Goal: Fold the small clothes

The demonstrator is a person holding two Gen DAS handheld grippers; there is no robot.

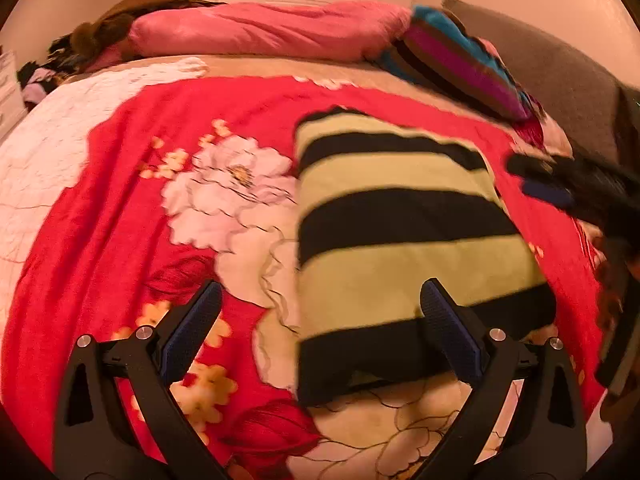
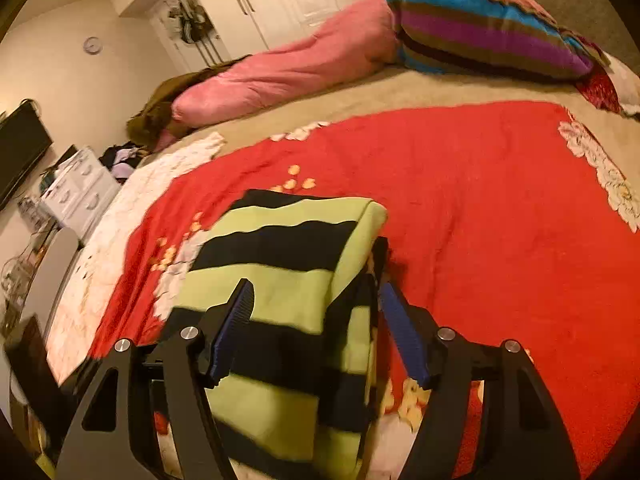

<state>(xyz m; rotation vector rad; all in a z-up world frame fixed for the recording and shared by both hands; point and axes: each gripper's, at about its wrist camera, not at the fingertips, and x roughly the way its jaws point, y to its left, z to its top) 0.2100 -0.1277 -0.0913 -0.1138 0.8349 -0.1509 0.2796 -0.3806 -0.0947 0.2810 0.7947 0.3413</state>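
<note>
A small garment with green and black stripes lies folded on the red floral bedspread. My left gripper is open above its near left edge, left finger over the bedspread, right finger over the garment. The right gripper shows at the right edge of this view, beside the garment. In the right wrist view the garment has its right side folded over. My right gripper is open, its jaws straddling the folded edge without gripping it.
A pink duvet and a striped pillow lie at the far end of the bed. A grey headboard is at the right. A white dresser and a dark screen stand left of the bed.
</note>
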